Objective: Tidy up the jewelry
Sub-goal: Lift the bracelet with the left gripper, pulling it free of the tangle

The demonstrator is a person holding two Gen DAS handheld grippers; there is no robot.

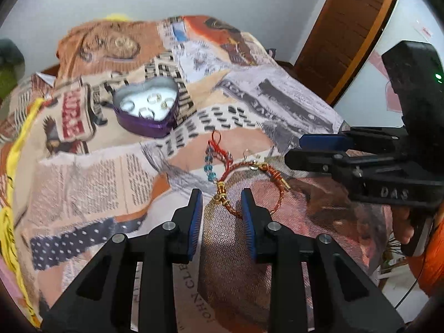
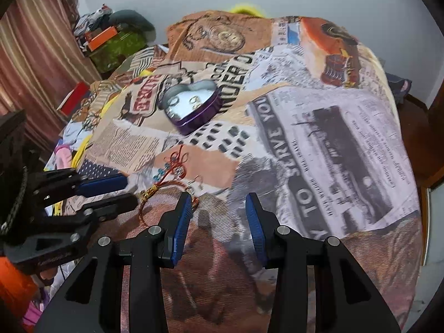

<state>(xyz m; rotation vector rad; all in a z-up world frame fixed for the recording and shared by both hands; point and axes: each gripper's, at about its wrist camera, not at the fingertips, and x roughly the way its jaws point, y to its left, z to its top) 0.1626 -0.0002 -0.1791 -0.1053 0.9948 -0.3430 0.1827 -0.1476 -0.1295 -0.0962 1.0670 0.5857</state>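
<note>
A red-orange cord bracelet (image 1: 241, 166) with gold beads and a strand of blue beads (image 1: 210, 168) lies on the printed cloth. My left gripper (image 1: 222, 197) is open just above it. The gold beads sit between the fingertips, and the pads do not press on them. A purple heart-shaped tin (image 1: 144, 127) holding several rings stands farther back to the left. My right gripper (image 2: 218, 198) is open and empty. Its left fingertip is close beside the bracelet (image 2: 166, 186). The tin (image 2: 197, 119) lies beyond it. Each gripper shows in the other's view: the right gripper (image 1: 294, 150) and the left gripper (image 2: 130, 192).
A newspaper-print cloth (image 1: 91, 183) covers the bed-like surface, which drops away at the edges. A small silver piece (image 1: 247, 154) lies by the bracelet. A wooden door (image 1: 344, 27) stands at the right, and a curtain (image 2: 36, 63) and piled boxes (image 2: 111, 41) at the left.
</note>
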